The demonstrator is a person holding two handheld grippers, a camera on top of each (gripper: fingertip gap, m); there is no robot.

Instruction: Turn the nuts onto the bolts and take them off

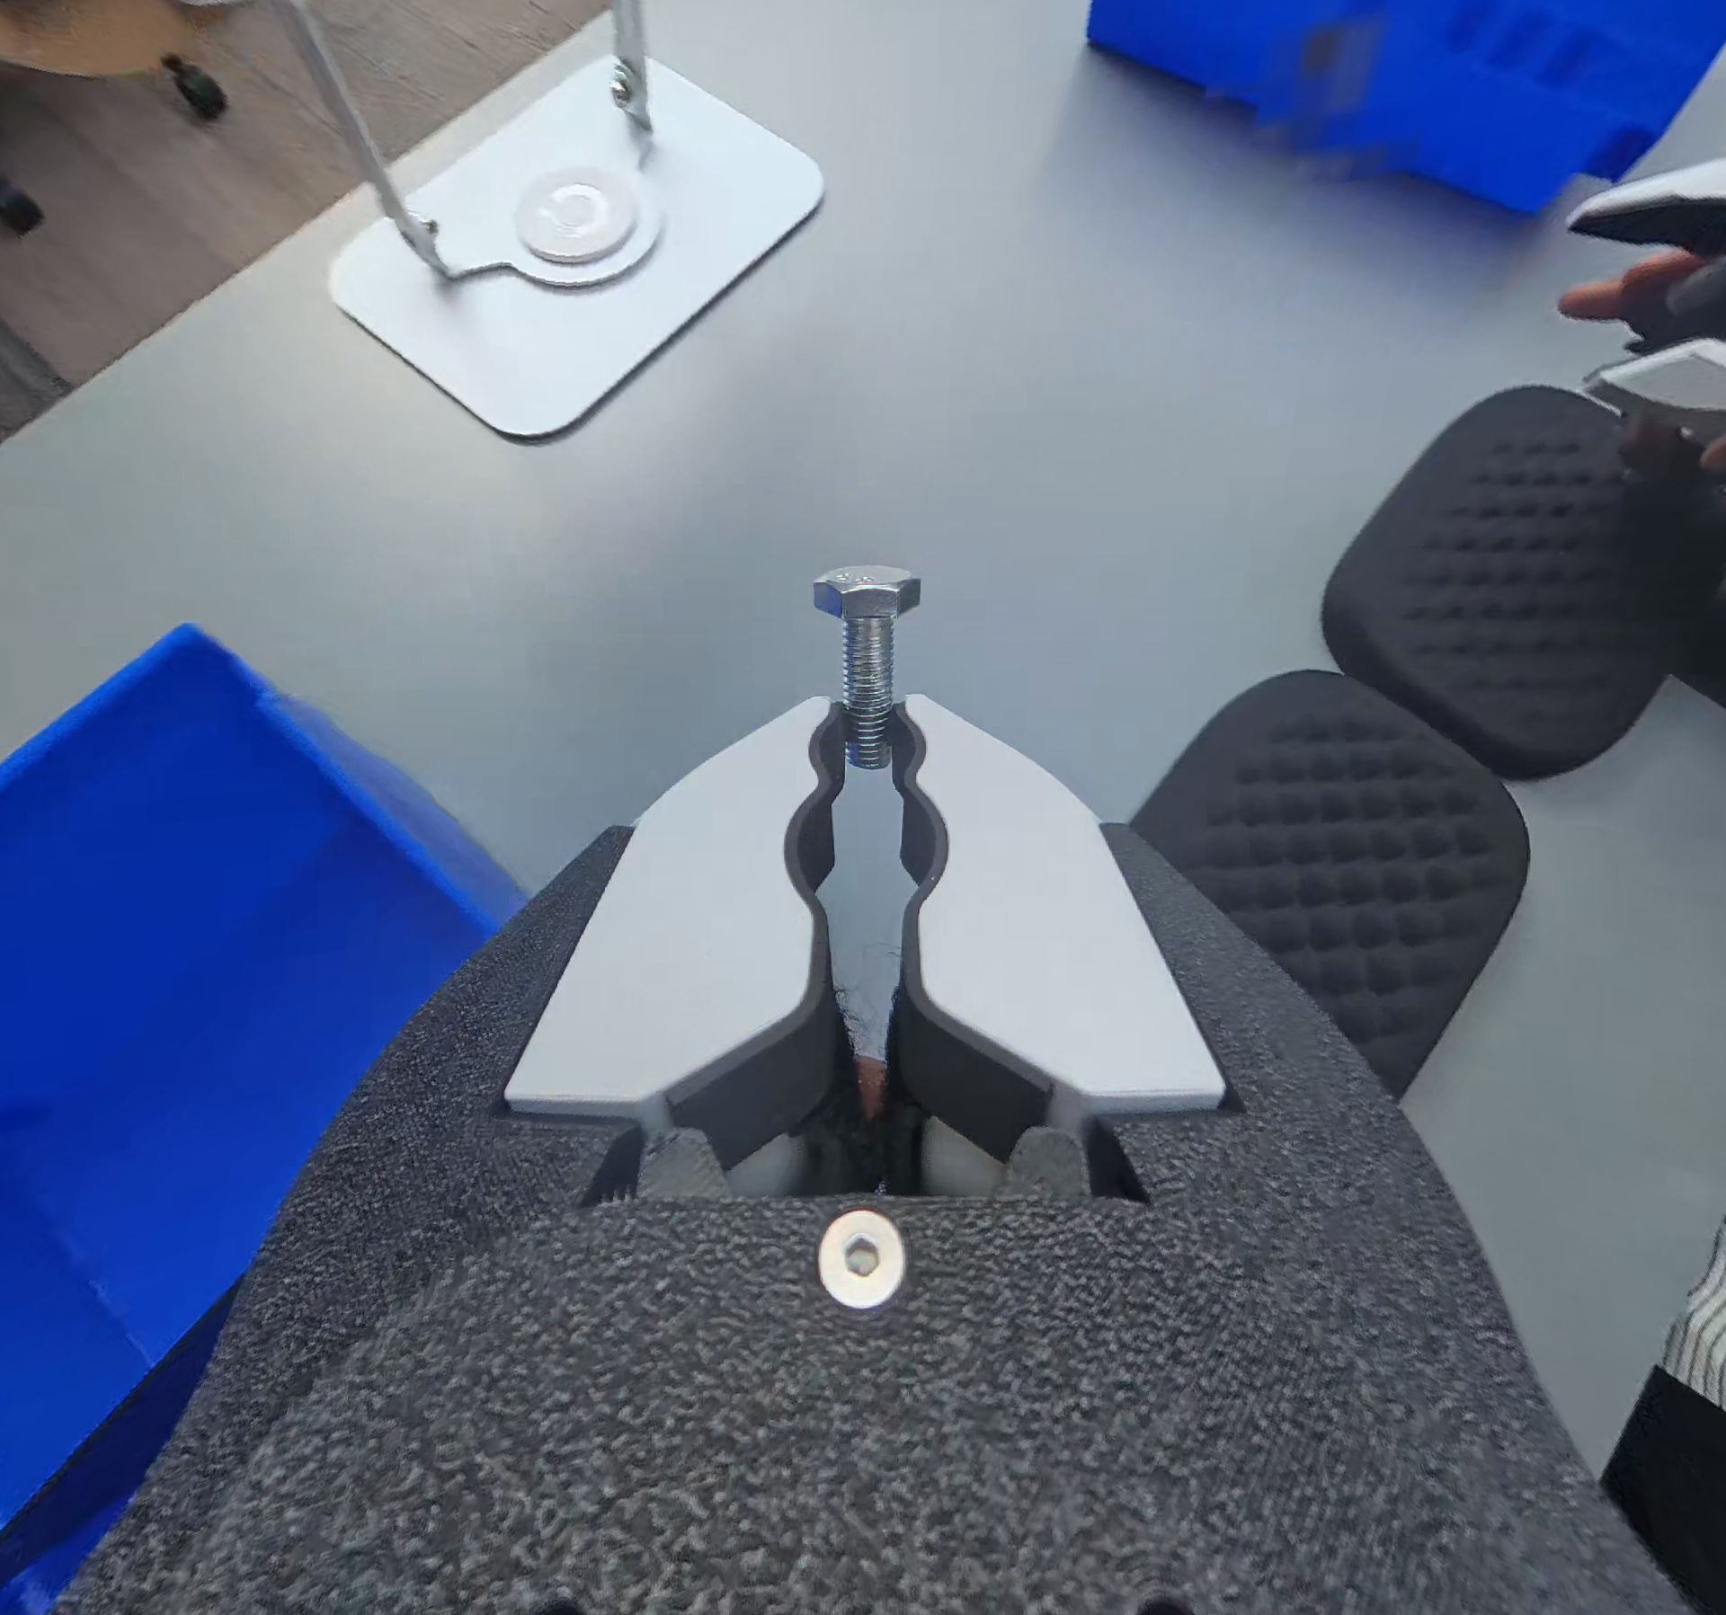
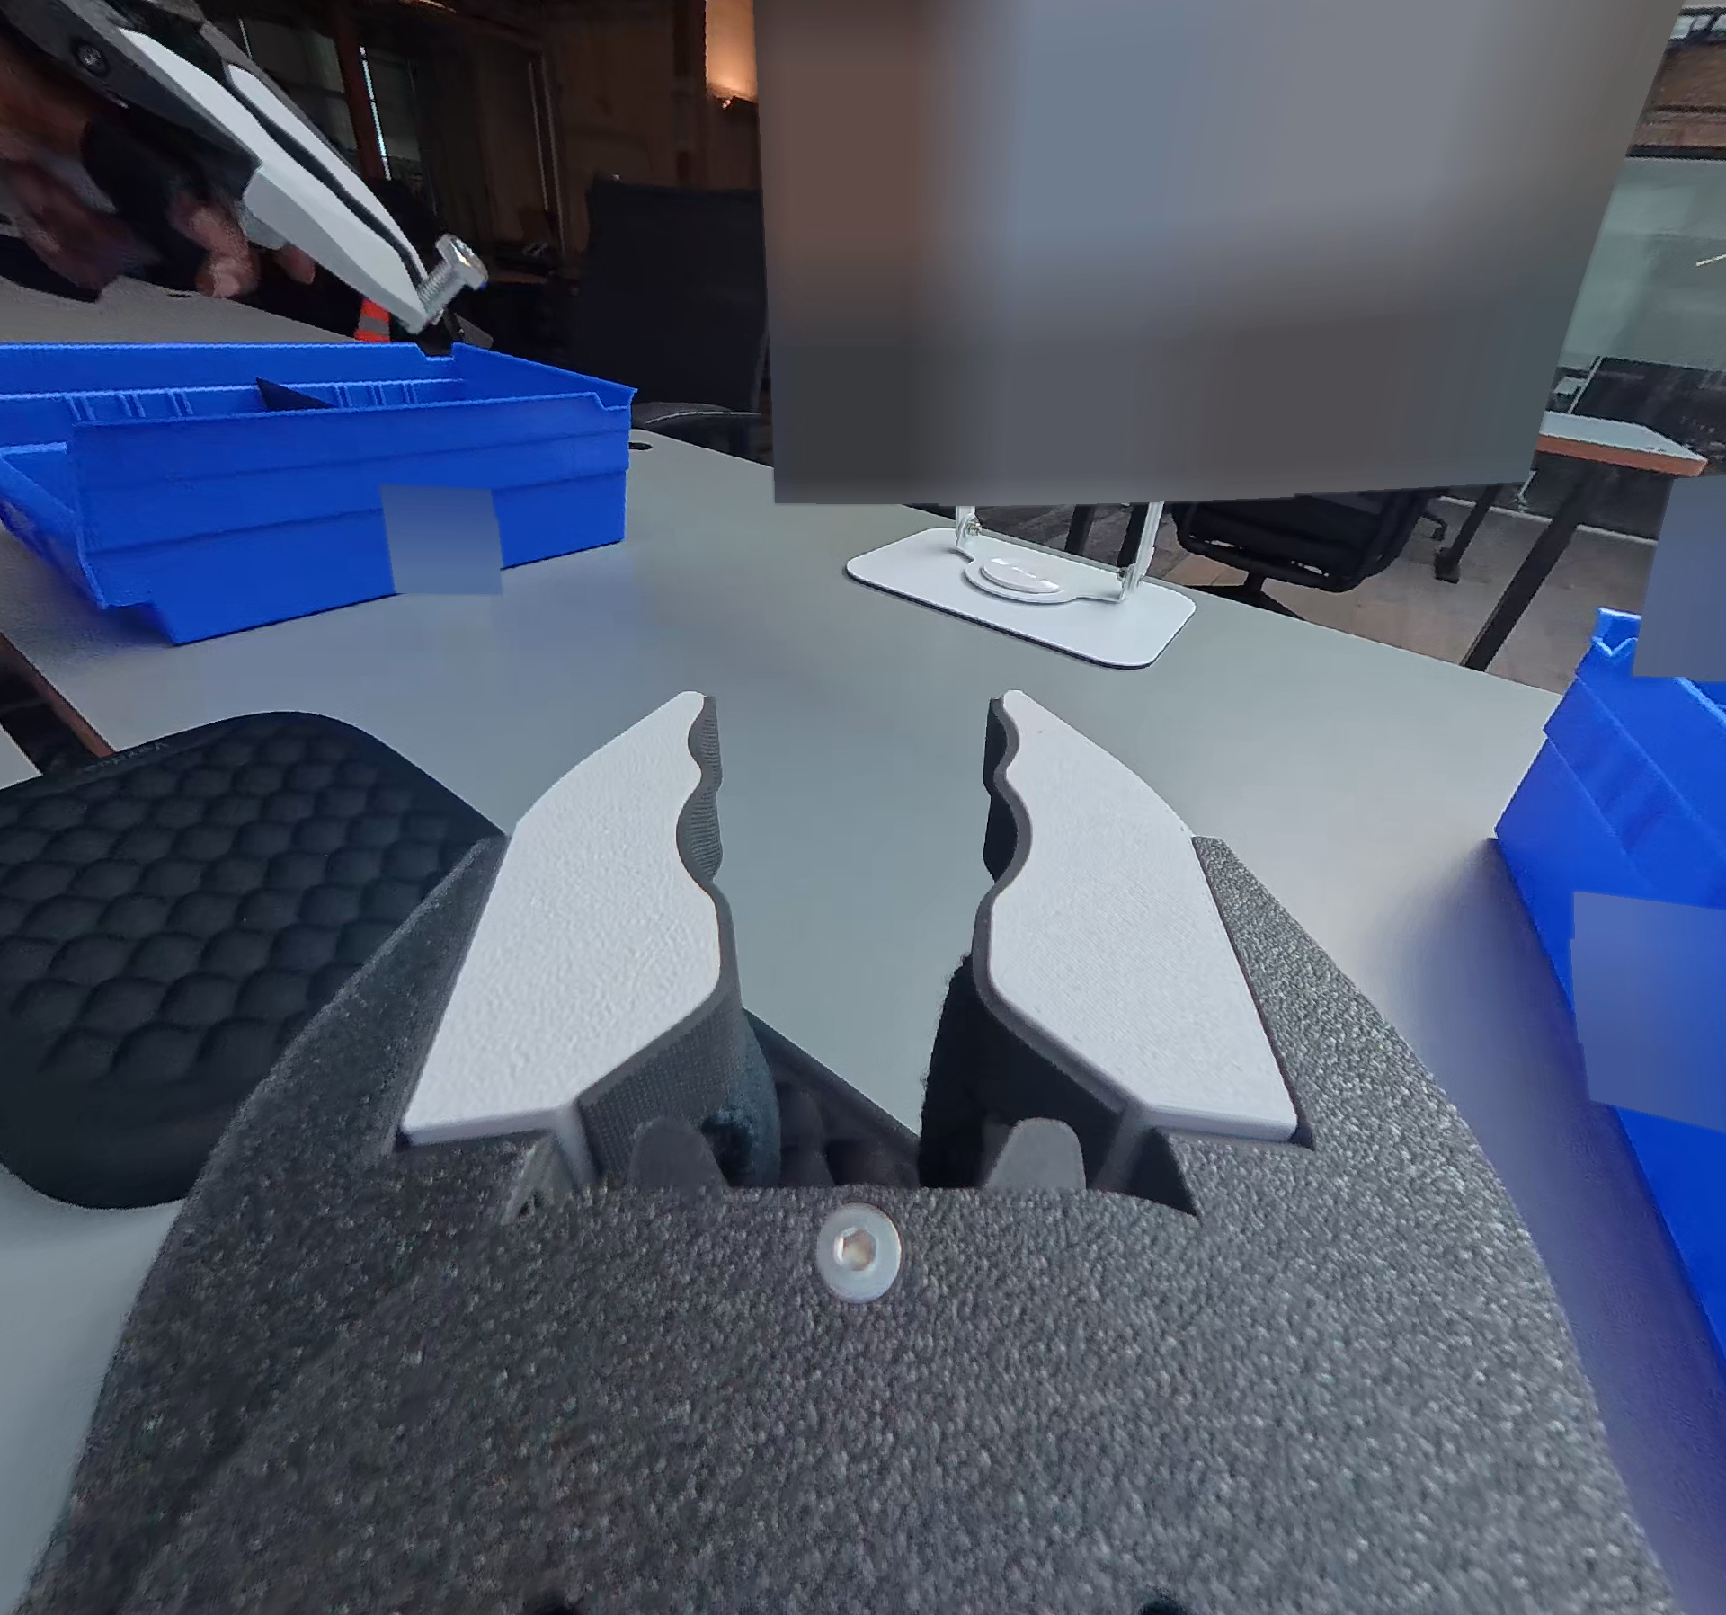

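Above the grey table (image 1: 1027,450), the left gripper (image 1: 867,711) is clenched on a bolt (image 1: 867,664), pinching only the last threads of the shank at the very tips, so the hex head sticks out well past the fingers. That thin hold looks to me like the weak spot: once a nut is pushed and twisted against it, the bolt could swivel or slip out and drop to the table, or roll toward the blue bin (image 1: 168,963) just left of the gripper. A cocked bolt would also let the nut cross-thread.

Off to the right of the bolt, the right gripper (image 2: 850,720) is spread wide and carries nothing, hovering over bare table beside the black padded rests (image 2: 187,898). No nut shows anywhere; perhaps they lie in the other blue bin (image 2: 327,487) beyond the bolt, though its inside is hidden from both cameras. Groping there blind could cost a fumbled pick.
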